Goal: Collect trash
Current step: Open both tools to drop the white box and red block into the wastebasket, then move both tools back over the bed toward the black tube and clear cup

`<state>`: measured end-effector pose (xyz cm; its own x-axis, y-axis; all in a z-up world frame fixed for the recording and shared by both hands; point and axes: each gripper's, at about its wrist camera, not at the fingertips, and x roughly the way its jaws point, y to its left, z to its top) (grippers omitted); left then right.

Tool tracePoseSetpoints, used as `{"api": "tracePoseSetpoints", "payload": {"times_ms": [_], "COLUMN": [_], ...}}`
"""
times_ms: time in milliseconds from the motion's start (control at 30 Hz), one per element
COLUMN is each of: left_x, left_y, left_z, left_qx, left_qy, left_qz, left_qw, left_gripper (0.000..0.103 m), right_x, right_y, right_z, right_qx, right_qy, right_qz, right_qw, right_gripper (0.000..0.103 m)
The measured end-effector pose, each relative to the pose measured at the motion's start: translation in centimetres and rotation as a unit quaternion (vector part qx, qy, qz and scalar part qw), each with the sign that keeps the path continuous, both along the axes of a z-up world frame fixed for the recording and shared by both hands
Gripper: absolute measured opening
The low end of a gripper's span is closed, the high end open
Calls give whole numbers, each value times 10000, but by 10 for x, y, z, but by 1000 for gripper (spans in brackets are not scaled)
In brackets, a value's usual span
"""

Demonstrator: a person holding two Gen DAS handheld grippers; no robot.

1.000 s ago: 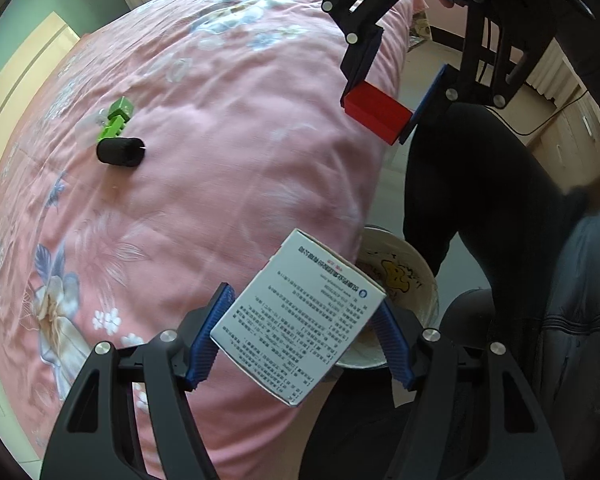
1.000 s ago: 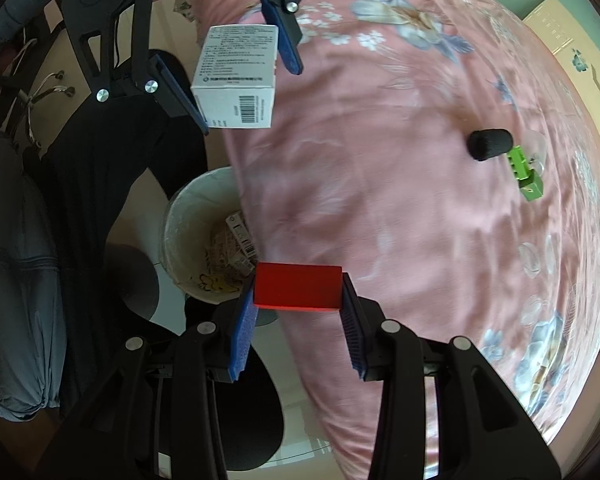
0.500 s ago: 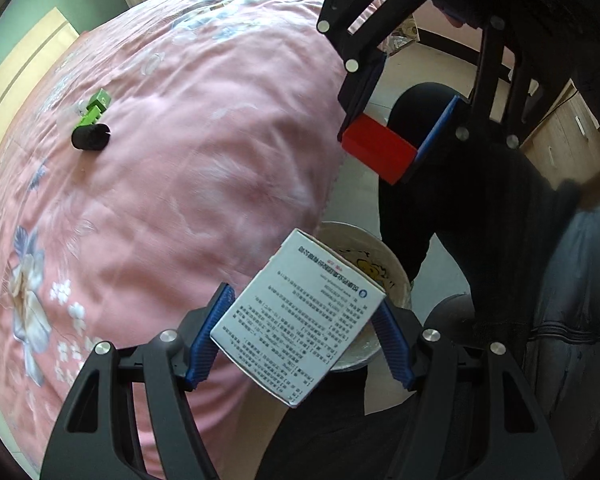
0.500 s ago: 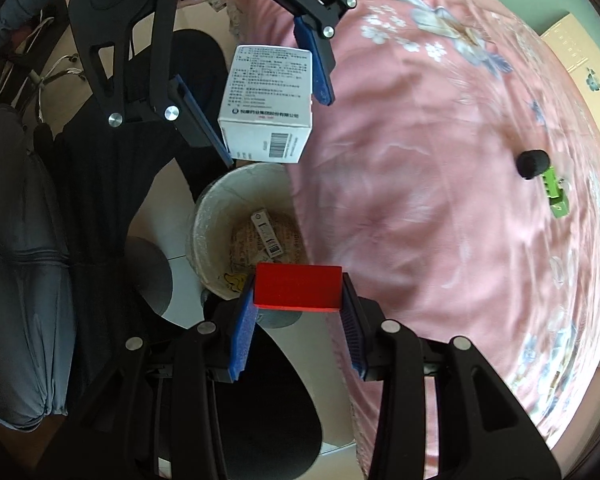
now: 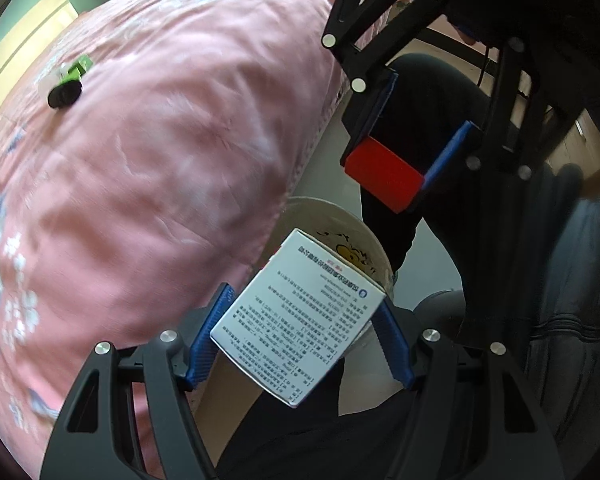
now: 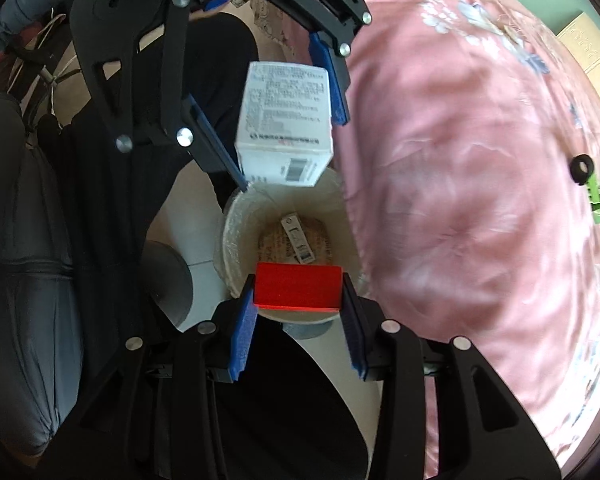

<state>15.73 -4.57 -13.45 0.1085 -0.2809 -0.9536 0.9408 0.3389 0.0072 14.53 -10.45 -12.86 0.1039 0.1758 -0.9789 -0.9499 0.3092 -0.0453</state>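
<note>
Both claws are parked over the trash bin [image 6: 236, 240], which sits on the floor right up against the edge of the bed [image 5: 160, 160] with the pink flowery cover.

The left claw [image 5: 300, 336] is clamped on a white carton [image 5: 296, 316] covered in small printed text, blue pads [image 5: 208, 340] pressing on both sides. The carton sits tilted in the grip. From the right wrist view the same white carton [image 6: 286, 124] hangs just above the bin's far rim, barcode end pointing down toward the bin.

The right claw [image 6: 298, 312] is squeezed shut on a red block [image 6: 298, 288], held level between its blue pads [image 6: 242, 336], over the near rim of the bin. In the left wrist view that red block [image 5: 382, 174] shows up above and beyond the bin, still well clear of the rim.

Inside the bin there's already some stuff: a slim box with a barcode [image 6: 298, 238] lying on top of some printed paper packaging at the bottom. The bin has a whitish liner and there's a yellow cartoon print [image 5: 356, 258] on the inner wall.

Well away from the bin, back on the bed, a small black cylinder [image 5: 64, 94] lies touching a little green thing [image 5: 74, 72]. Can't tell what the green thing actually is, too small and blurry.
</note>
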Motion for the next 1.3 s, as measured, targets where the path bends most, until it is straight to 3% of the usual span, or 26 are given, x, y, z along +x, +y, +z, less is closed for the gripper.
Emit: {"api": "tracePoseSetpoints", "payload": {"times_ms": [567,800,867,933,1100,1300], "left_x": [15,23,25,28,24,25], "left_y": [3,5,5,5,4,4], "left_z": [-65,-78,-79,-79,-82,-81], "left_qx": [-46,-73,-88,-122,-91,-58], "left_qy": [625,732,753,731,729,811], "left_qz": [212,316,391,450,354,406], "left_qw": [9978,9968,9964,9962,9967,9959], "left_gripper": [71,71,78,93,97,98], "right_x": [14,25,31,34,39,34], "right_y": [4,4,2,-1,-7,-10], "right_z": [-51,-61,-62,-60,-54,-54], "right_qx": [153,275,376,426,508,347], "right_qy": [469,507,553,521,142,119], "right_qz": [-97,-199,-313,-375,-565,-499], "right_qw": [9987,9981,9973,9970,9970,9981], "right_gripper": [41,41,47,86,96,96]}}
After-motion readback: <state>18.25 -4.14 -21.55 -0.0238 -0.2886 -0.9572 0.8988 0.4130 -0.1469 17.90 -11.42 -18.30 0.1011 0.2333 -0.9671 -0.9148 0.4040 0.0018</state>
